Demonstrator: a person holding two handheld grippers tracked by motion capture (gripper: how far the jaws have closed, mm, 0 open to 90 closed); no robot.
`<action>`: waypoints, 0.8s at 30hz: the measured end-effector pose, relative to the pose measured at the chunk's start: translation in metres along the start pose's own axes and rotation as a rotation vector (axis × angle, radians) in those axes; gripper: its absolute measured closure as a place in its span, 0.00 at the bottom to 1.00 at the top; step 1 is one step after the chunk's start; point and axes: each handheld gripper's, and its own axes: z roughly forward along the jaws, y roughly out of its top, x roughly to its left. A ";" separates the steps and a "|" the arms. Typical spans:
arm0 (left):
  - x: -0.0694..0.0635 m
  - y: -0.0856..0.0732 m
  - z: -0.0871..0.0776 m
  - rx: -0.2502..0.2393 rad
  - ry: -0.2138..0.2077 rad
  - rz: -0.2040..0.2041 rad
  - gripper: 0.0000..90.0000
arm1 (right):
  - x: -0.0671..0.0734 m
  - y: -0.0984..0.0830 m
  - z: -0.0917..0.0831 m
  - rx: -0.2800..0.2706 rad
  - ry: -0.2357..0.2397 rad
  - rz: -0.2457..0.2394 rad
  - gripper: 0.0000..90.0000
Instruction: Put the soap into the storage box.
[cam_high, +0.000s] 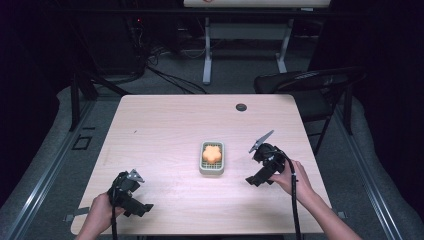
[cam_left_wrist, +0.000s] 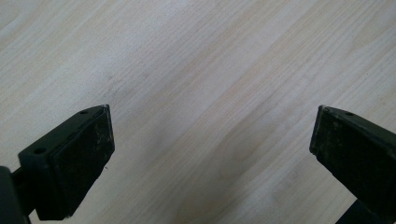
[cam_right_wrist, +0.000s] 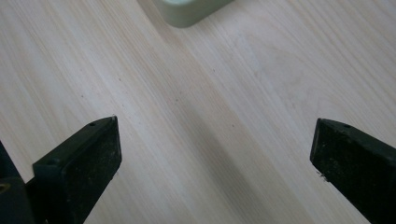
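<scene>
An orange flower-shaped piece (cam_high: 212, 153) lies in a small pale green tray (cam_high: 212, 171) at the middle of the light wooden table (cam_high: 170, 125). My right gripper (cam_high: 255, 180) hovers just right of the tray, open, with nothing between its jaws. A corner of the tray (cam_right_wrist: 189, 11) shows at the top of the right gripper view, beyond my right gripper (cam_right_wrist: 212, 154). My left gripper (cam_high: 140, 207) is near the table's front left edge, far from the tray and open. In the left gripper view my left gripper (cam_left_wrist: 212, 144) has bare wood between its wide-apart jaws.
A small dark round grommet (cam_high: 241, 107) sits near the table's far edge. A black folding chair (cam_high: 310, 82) stands off the far right corner. Another table's white legs (cam_high: 207, 50) and cables lie on the floor beyond.
</scene>
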 end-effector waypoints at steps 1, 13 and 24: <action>0.000 0.000 0.000 0.001 0.000 0.004 0.00 | -0.001 -0.004 -0.001 0.006 -0.010 -0.005 0.02; -0.001 0.001 0.000 -0.001 0.001 0.007 0.00 | -0.002 -0.039 -0.002 0.038 -0.057 0.007 0.01; -0.001 0.002 0.000 -0.002 -0.003 0.010 0.00 | 0.000 -0.082 0.006 0.096 -0.122 0.026 0.00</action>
